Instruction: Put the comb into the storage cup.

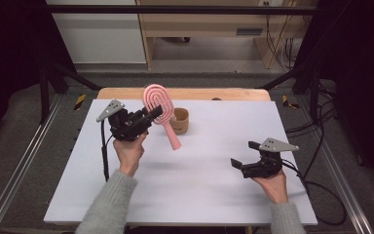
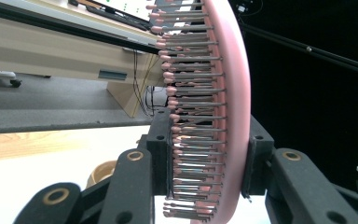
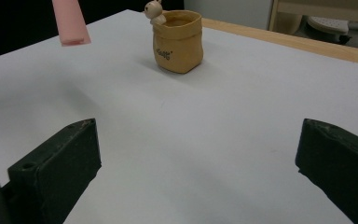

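Two tools: my left tool [image 1: 152, 116] clamps the pink oval hairbrush [image 1: 158, 103] by its head, lifted above the counter [image 1: 199, 185], handle toward five o'clock. Next, probably lowering the handle into the tan sack-shaped cup [image 1: 180, 121]. My right tool [image 1: 243, 155] waits wide, empty.

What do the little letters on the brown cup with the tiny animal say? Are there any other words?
Small dark lettering on the front of the brown cup: too blurred to read.
Pink hairbrush held in the left gripper: no writing seen.
White table: no writing seen.
Right gripper: no writing seen.
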